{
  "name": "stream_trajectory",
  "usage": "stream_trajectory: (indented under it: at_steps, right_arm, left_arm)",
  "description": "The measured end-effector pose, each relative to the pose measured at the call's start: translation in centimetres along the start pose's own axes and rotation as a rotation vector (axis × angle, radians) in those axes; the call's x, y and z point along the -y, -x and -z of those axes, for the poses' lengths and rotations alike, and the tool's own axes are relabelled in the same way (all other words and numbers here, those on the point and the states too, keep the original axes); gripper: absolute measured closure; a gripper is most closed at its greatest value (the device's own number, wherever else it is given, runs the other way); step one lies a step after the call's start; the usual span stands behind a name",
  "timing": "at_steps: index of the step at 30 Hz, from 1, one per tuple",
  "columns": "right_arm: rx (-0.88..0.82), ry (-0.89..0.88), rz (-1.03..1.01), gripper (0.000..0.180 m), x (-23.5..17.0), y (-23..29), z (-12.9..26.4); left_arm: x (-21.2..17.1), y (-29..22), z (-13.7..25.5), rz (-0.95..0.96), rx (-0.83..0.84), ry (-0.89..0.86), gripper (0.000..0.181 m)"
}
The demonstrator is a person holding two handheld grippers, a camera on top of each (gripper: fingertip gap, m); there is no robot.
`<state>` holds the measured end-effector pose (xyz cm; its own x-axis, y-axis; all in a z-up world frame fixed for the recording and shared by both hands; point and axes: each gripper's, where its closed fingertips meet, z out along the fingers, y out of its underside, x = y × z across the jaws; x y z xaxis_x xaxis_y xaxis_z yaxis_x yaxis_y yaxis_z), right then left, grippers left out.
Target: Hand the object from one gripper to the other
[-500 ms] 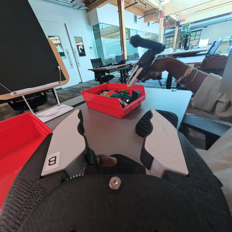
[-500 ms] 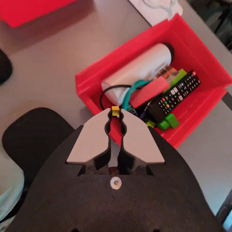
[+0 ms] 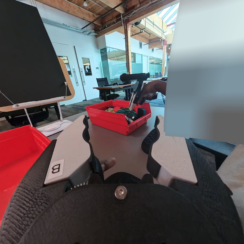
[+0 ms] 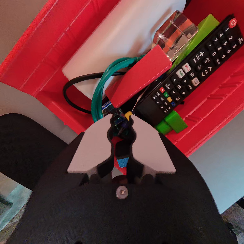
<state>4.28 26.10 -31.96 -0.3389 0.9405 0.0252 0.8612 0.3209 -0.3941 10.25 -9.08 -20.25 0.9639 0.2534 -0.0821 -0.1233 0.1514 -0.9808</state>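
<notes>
My right gripper (image 4: 122,116) reaches down into the red bin (image 4: 39,52) of mixed items. Its jaws stand a narrow gap apart. A small yellow cube (image 4: 128,115) sits against the tip of its right finger, and only that finger touches it. A green cable (image 4: 100,92) and a small clear piece lie just beyond the tips. In the left wrist view the right gripper (image 3: 132,107) points steeply down into the bin (image 3: 105,116). My left gripper (image 3: 120,118) is open and empty, above the grey table (image 3: 118,145) short of the bin.
The bin holds a white cylinder (image 4: 118,39), a red block (image 4: 138,79), a black remote (image 4: 191,72), a clear cube (image 4: 174,34) and green blocks (image 4: 173,122). A second red bin (image 3: 19,151) sits at the left. A black board on a white stand (image 3: 26,59) stands behind it. One gripper's finger ends stand about 40 centimetres off the other's.
My right gripper has gone down into the bin and its jaws have parted; the yellow cube, pinched between both tips before, now rests by one finger. The left gripper has tilted upward.
</notes>
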Motion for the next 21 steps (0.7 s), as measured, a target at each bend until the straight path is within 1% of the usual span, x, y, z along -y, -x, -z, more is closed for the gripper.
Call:
stream_trajectory:
  at_steps: [4, 7, 9, 10, 12, 14, 16, 18, 19, 21]
  right_arm:
    - [-0.017, -0.032, -0.010, 0.151, 0.2, -0.1, 0.3]
    - [-0.049, -0.136, -0.025, 0.141, 1.3, 0.0, 1.4]
    - [-0.085, -0.269, -0.041, 0.130, 3.1, 0.1, 2.7]
    - [-0.105, -0.353, -0.050, 0.120, 4.2, 0.3, 3.5]
    - [-0.139, -0.548, -0.078, 0.104, 6.9, 0.8, 5.3]
    - [-0.131, -0.755, -0.109, 0.091, 9.7, 2.2, 7.4]
    - [-0.076, -0.920, -0.106, 0.077, 12.4, 4.6, 9.0]
    - [-0.031, -1.044, -0.077, 0.062, 14.9, 7.4, 10.1]
    - [-0.018, -1.098, -0.068, 0.059, 16.1, 8.7, 10.5]
    - [0.012, -1.187, -0.051, 0.051, 18.2, 11.7, 10.5]
  left_arm:
    - [0.3, 0.5, -0.1, 0.042, -0.007, -0.031, 0.085]
    - [0.8, 1.7, -0.5, 0.082, 0.003, -0.053, 0.083]
    - [2.0, 3.8, -1.2, 0.111, 0.056, -0.100, 0.083]
    - [3.0, 5.0, -1.8, 0.137, 0.084, -0.139, 0.082]
    - [5.2, 7.0, -3.0, 0.209, 0.110, -0.213, 0.082]
    - [7.6, 9.1, -4.3, 0.268, 0.141, -0.295, 0.083]
    - [9.3, 11.8, -5.3, 0.267, 0.229, -0.352, 0.083]
    - [11.0, 13.8, -5.8, 0.267, 0.275, -0.415, 0.083]
    - [11.4, 14.7, -5.9, 0.247, 0.299, -0.436, 0.083]
    - [10.9, 16.8, -5.6, 0.181, 0.388, -0.430, 0.083]
